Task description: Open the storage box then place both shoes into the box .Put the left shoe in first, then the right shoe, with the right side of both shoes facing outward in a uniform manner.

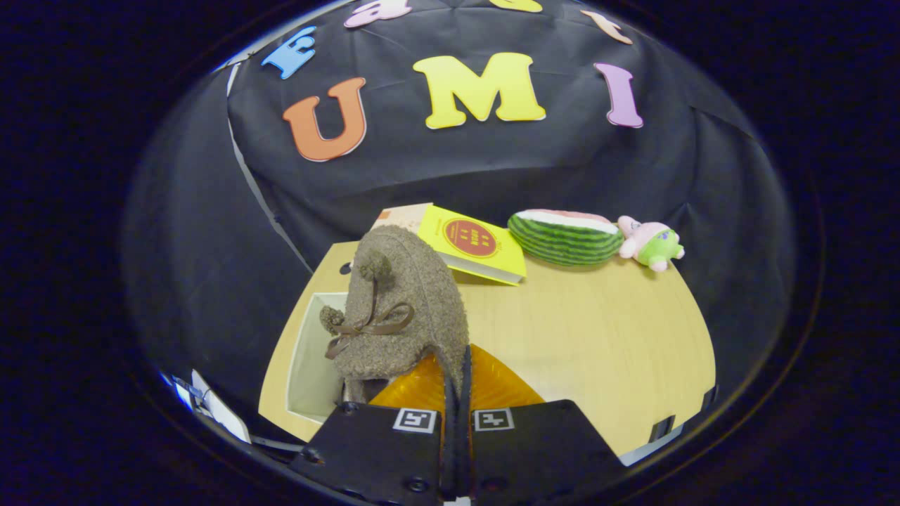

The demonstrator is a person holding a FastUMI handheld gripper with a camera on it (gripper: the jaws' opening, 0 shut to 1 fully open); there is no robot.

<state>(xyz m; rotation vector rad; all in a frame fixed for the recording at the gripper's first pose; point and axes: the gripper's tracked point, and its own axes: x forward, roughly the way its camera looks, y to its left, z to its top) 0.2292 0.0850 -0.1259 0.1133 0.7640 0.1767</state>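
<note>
**Desk:** Black cloth backs the booth; what sits in front of it?

**Photographer:** Pale wooden table [598, 337], seen from the camera riding on the gripper [457, 393]. Along the far edge, against the cloth, lie a yellow book [474, 242], a plush watermelon slice [564, 237] just beside it, and a small pink-and-green plush toy [650, 243] touching the watermelon's far end.

**Desk:** And the gripper itself?

**Photographer:** Its two fingers [448, 393] stand almost together, with no more than a thin slit between them. They pinch the rim of a brown fleecy shoe [401, 309] at its near side, so the shoe hangs from the tips, raised ahead of them and leaning a little away from the watermelon side.

**Desk:** Describe the shoe.

**Photographer:** Fuzzy brown upper, a brown ribbon bow [369, 327] on the front, and two small pompoms [376, 267] on cords.

**Desk:** Where is the storage box?

**Photographer:** White storage box [306, 351] sits at the table's near corner, under and beside the shoe, its inside wall showing past the shoe's toe. An orange translucent ribbed panel [492, 383] fans out just beneath the fingertips; whether it is the box's lid I cannot tell.

**Desk:** Is the shoe touching the box?

**Photographer:** Cannot tell; the shoe covers that part.
</note>
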